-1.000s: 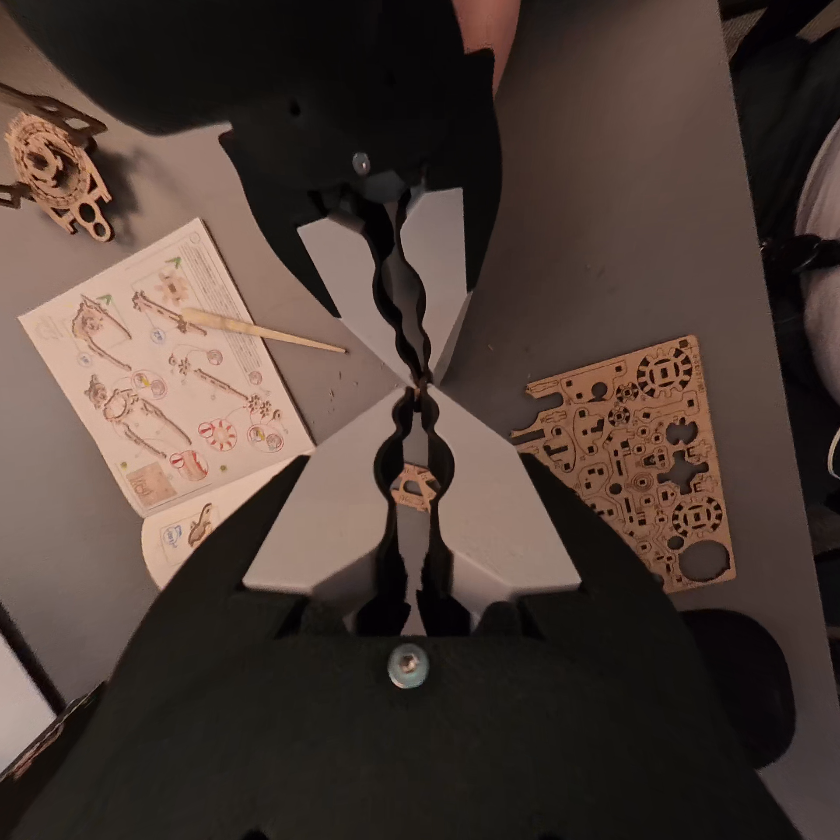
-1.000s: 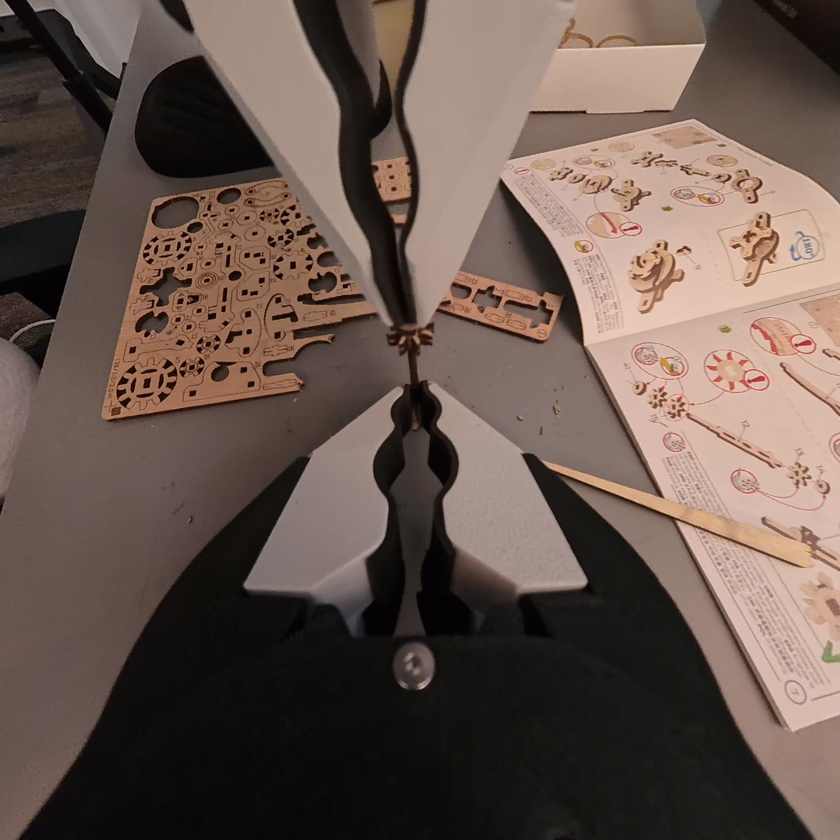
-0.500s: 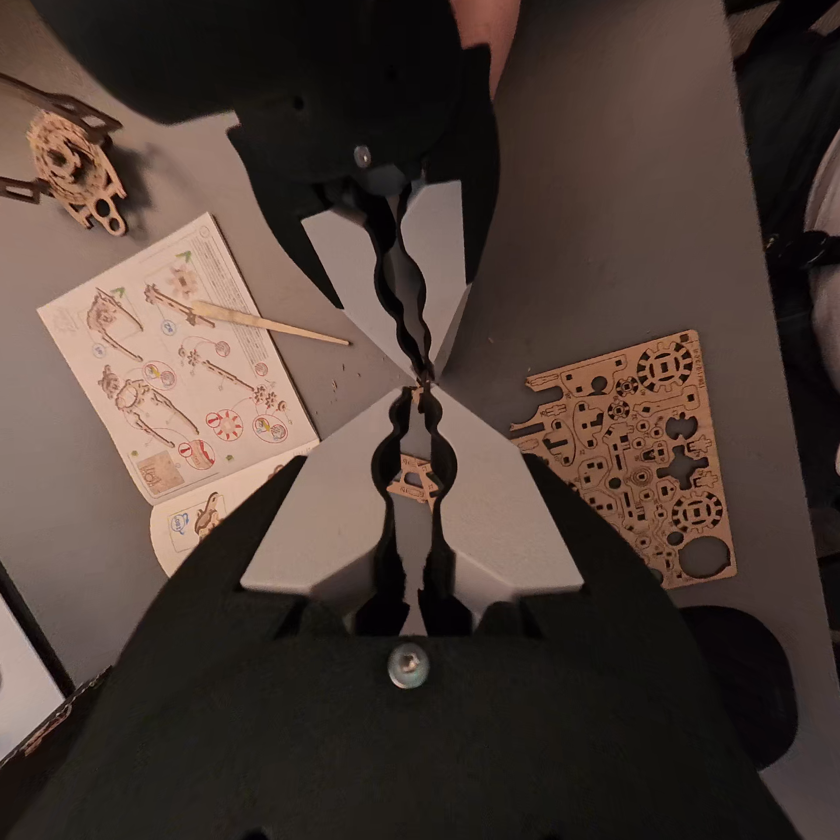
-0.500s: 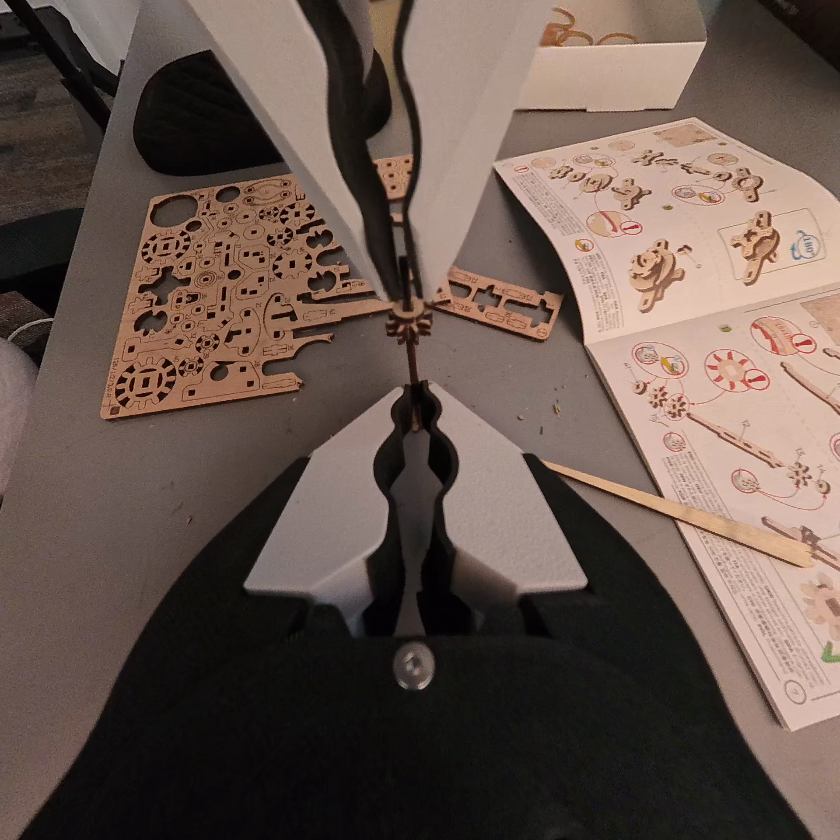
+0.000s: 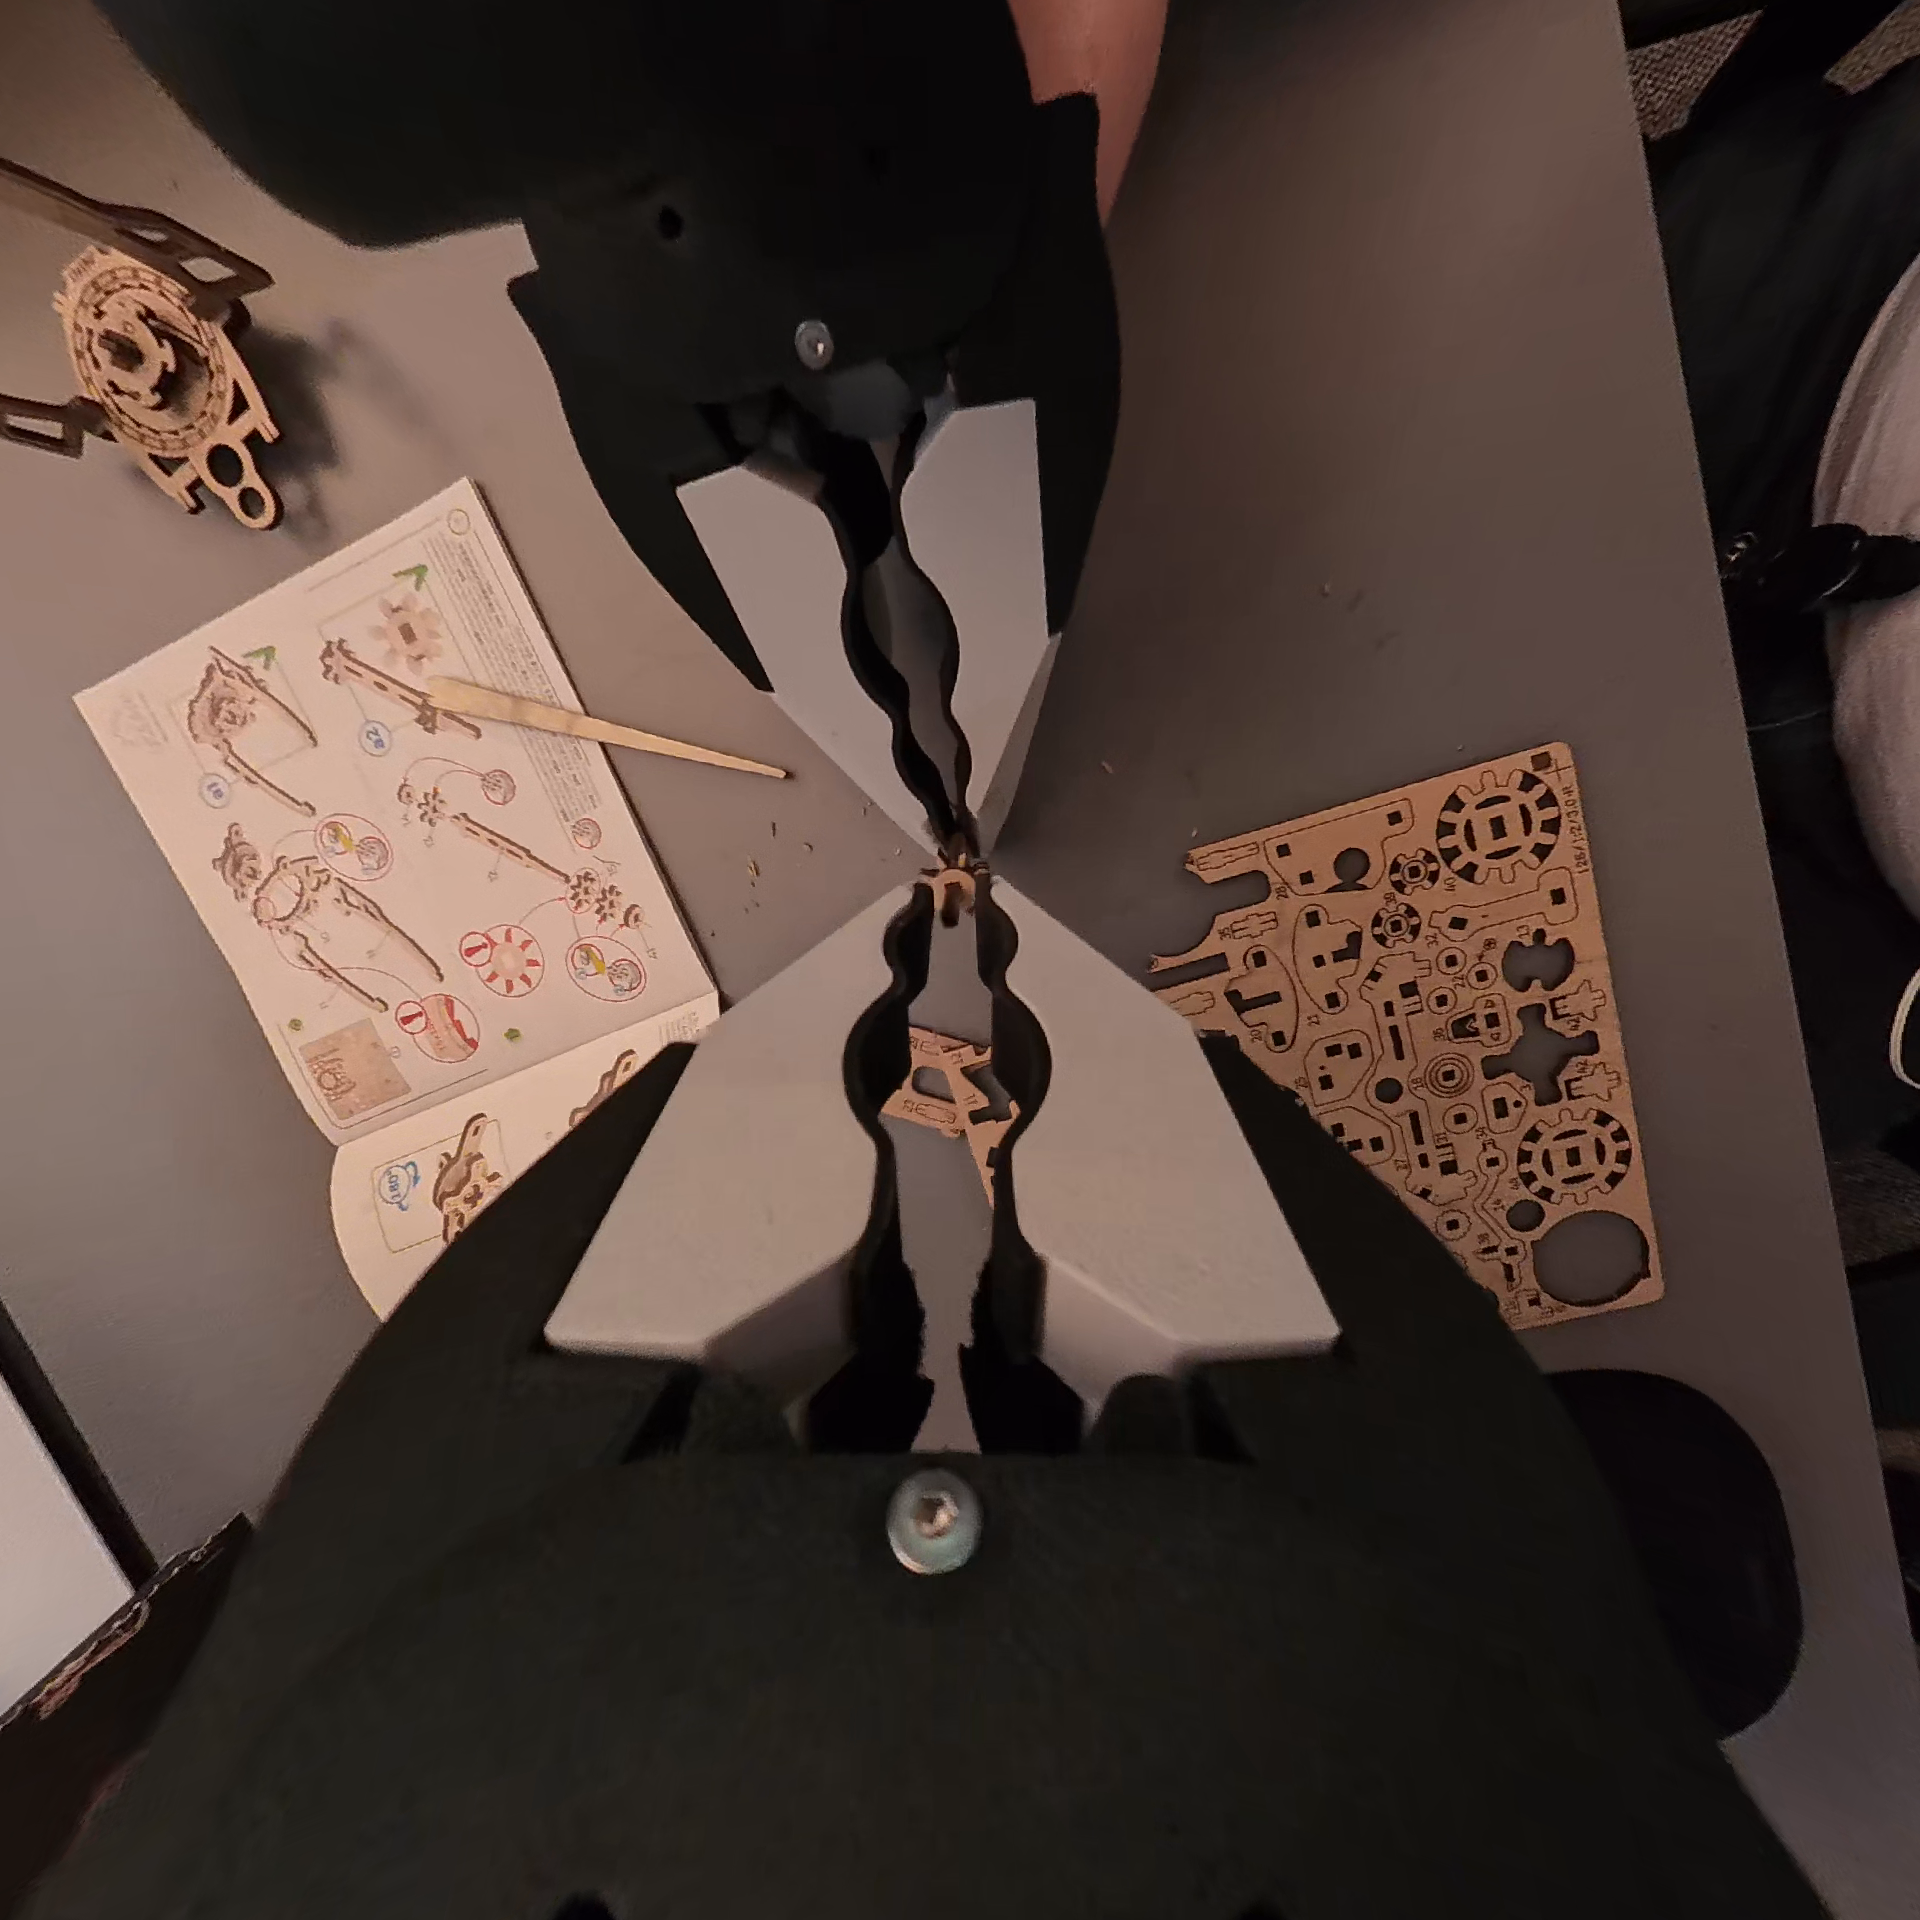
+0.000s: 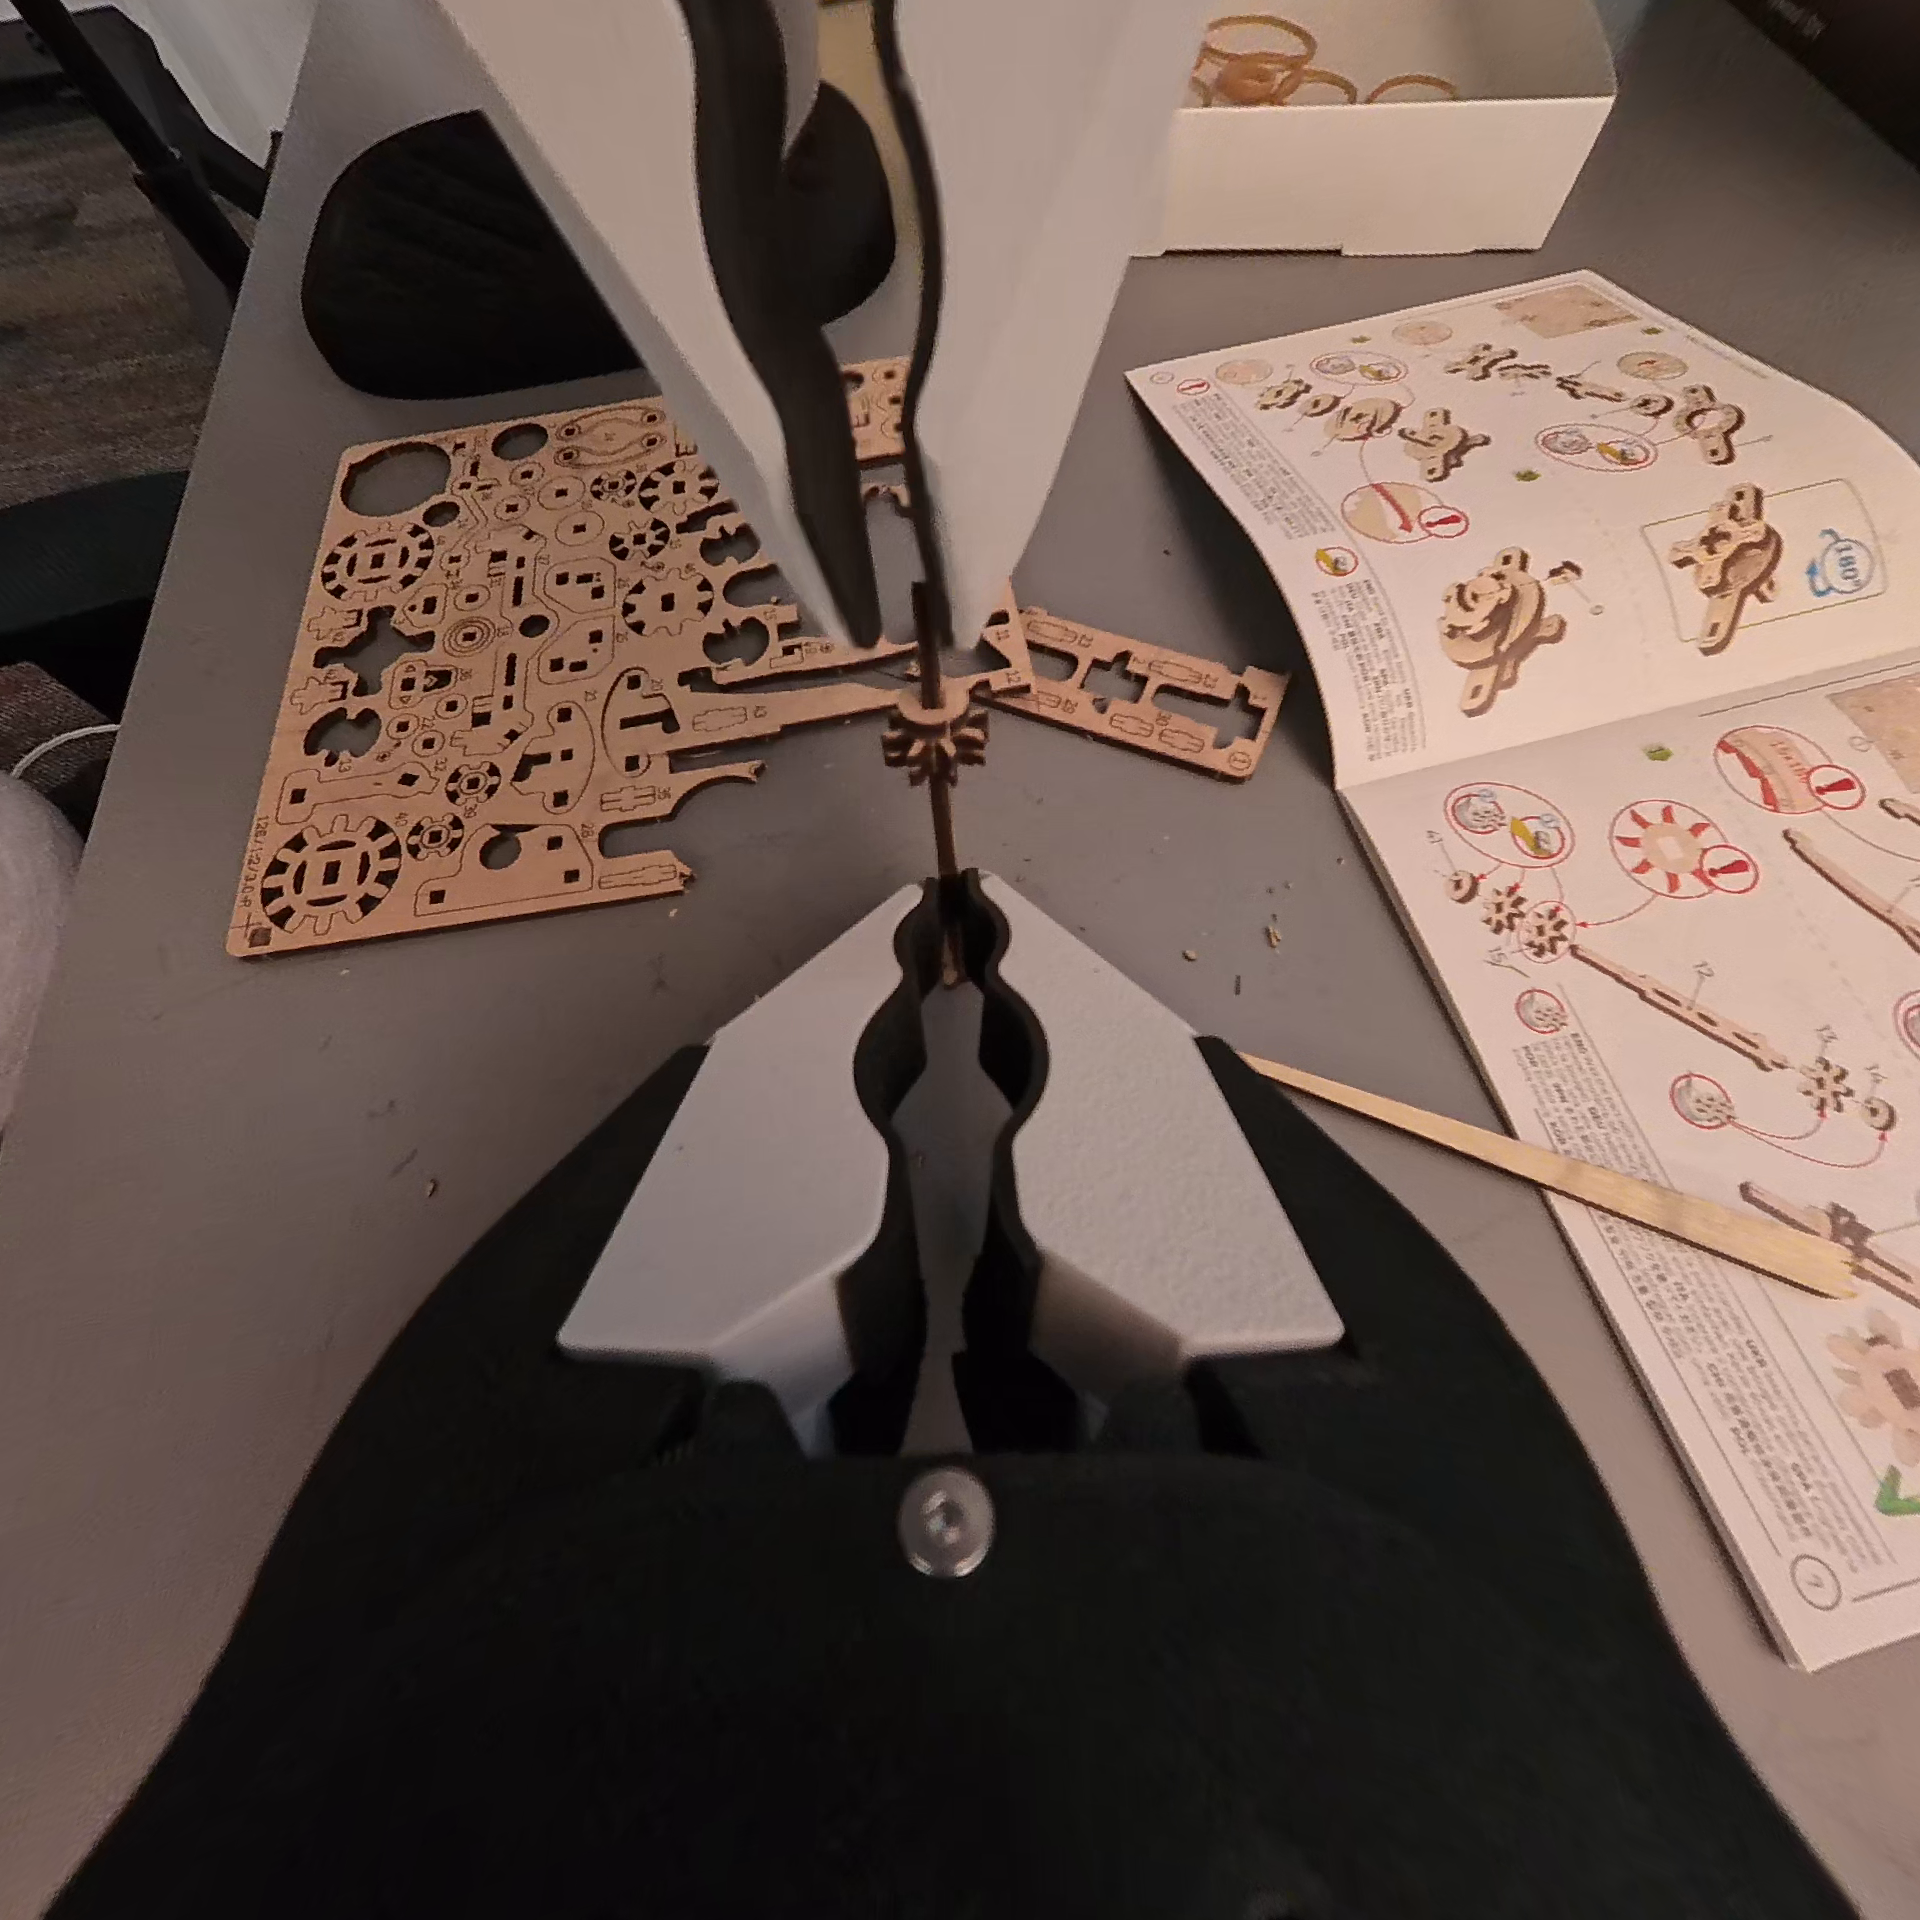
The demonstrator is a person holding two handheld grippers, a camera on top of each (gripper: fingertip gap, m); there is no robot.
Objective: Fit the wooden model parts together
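Right wrist view: my right gripper pinches the near end of a thin wooden stick, which carries a small toothed wooden gear partway along it.

My left gripper comes in from above and opposite, its jaws a narrow gap apart around the stick's far end just beyond the gear (whether the pads actually press the wood I cannot tell, since the tips blur there). From the left wrist view, my left gripper has a bit of the pale wooden part between its tips, and the right gripper meets it tip to tip above the grey table. Below lie the punched wooden parts sheet, a smaller parts strip, the open instruction booklet and a flat wooden pick resting partly on it.
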